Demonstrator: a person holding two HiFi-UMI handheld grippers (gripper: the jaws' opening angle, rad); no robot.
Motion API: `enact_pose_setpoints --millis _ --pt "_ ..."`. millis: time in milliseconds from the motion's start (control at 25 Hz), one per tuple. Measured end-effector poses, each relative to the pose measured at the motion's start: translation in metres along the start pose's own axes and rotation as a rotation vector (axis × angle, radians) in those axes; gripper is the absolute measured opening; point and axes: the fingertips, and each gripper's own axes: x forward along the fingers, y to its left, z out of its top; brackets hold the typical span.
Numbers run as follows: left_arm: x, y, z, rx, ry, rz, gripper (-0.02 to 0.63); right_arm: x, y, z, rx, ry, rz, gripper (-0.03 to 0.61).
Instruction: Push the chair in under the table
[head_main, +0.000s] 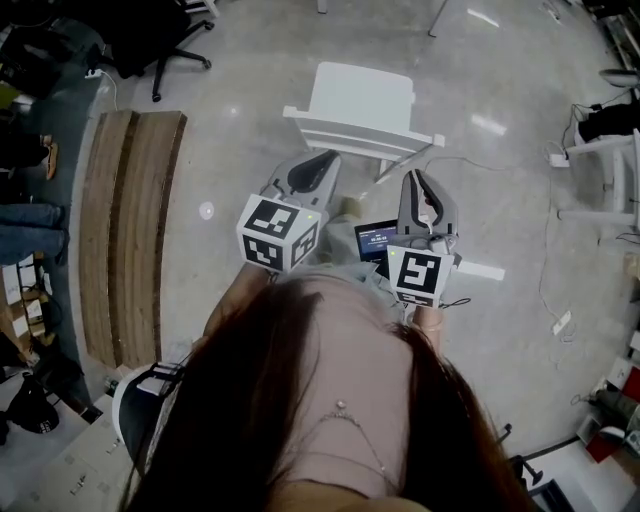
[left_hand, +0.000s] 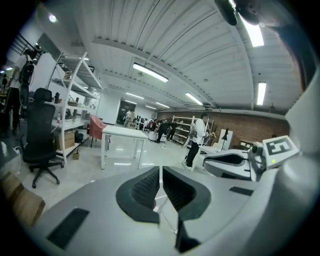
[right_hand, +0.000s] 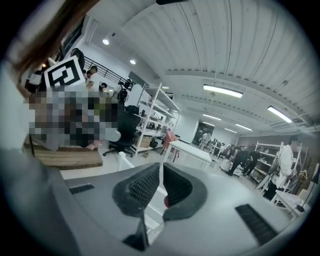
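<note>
A white slatted chair (head_main: 360, 108) stands on the concrete floor just ahead of both grippers, its back rail toward me. The left gripper (head_main: 318, 162) is shut and empty, its tips close to the chair's back rail on the left. On the other side, the right gripper (head_main: 420, 180) is also shut and empty, a little short of the rail's right end. A long wooden table (head_main: 130, 230) lies to the left. In the left gripper view the jaws (left_hand: 160, 172) meet with nothing between them. The right gripper view shows closed jaws (right_hand: 161, 170) and a white chair post (right_hand: 121, 161) just beyond.
A black office chair (head_main: 170, 40) stands far left; it also shows in the left gripper view (left_hand: 40, 135). A white table (left_hand: 125, 132), shelving (left_hand: 75, 100) and standing people (left_hand: 197, 137) fill the hall beyond. White racks (head_main: 600, 170) and cables (head_main: 560, 320) lie to the right.
</note>
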Motion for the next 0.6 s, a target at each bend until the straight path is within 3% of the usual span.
enact_pose_setpoints --millis 320,600 --pt "0.042 0.023 -0.004 0.058 0.078 0.025 0.015 0.048 -0.006 -0.013 -0.050 0.036 0.060 0.023" --pt "0.071 0.036 -0.015 0.109 0.162 0.050 0.076 0.080 -0.012 -0.030 -0.091 0.111 0.099 0.023"
